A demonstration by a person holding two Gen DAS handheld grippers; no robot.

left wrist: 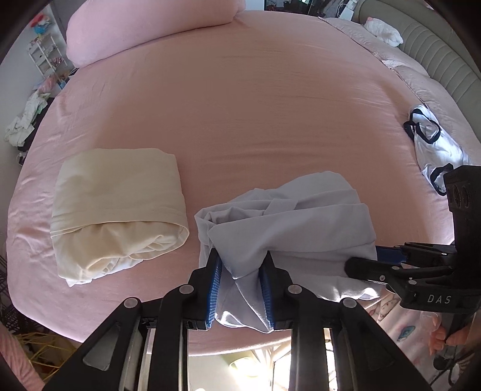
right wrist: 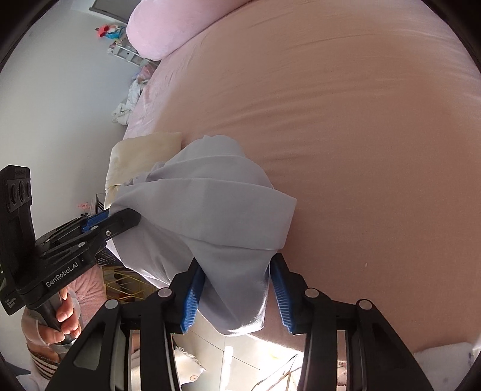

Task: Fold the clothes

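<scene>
A pale blue-grey garment (left wrist: 288, 216) lies bunched at the near edge of the pink bed (left wrist: 255, 105). My left gripper (left wrist: 242, 266) is shut on a fold of its near left part, with cloth pinched between the blue pads. In the right wrist view, the right gripper (right wrist: 237, 270) holds the same garment (right wrist: 216, 204) by its near right part, and the cloth fills the gap between the pads. Each gripper shows in the other's view: the right gripper (left wrist: 365, 264) at the cloth's right side, the left gripper (right wrist: 129, 218) at its left side.
A folded cream garment (left wrist: 120, 204) lies just left of the blue one. A white garment with navy trim (left wrist: 433, 141) sits at the right edge. A pink pillow (left wrist: 144, 27) lies at the far left and a grey headboard (left wrist: 436, 54) at the far right. Loose clothes (left wrist: 24, 120) lie beside the bed.
</scene>
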